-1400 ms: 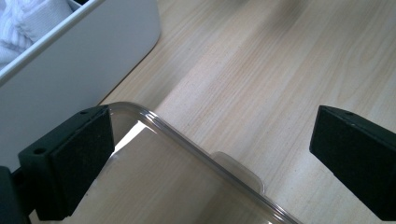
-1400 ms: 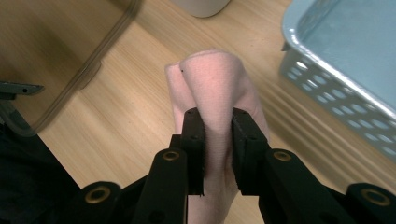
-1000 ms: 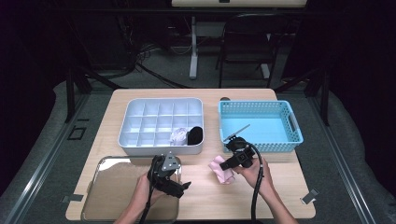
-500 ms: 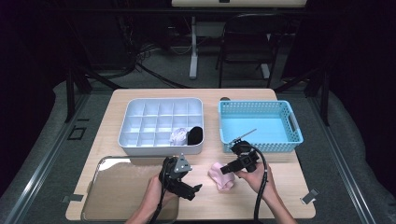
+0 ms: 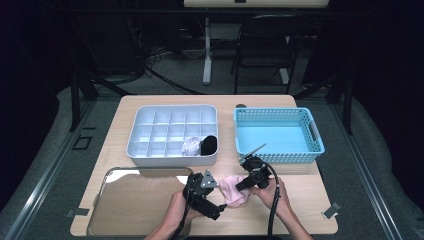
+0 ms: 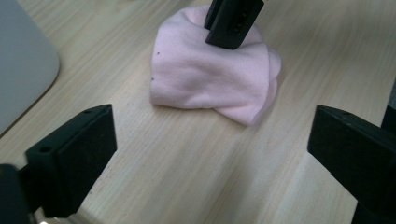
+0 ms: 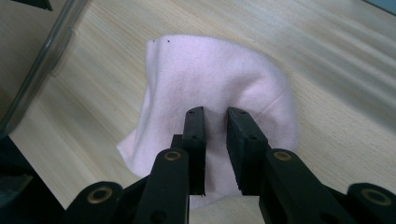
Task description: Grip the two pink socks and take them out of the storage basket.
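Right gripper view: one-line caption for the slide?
Right claw pinching a pink folded cloth on the wooden table.

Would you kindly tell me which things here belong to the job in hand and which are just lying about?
In the job:
- pink cloth
- right claw, nearly closed, pinching the pink cloth
- left claw, open, facing it

Lying about:
- blue basket
- grey divided tray
- shiny flat tray

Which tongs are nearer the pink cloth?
Right. The right tongs have just been closing and pinch the pink cloth; the left tongs stand open just short of it.
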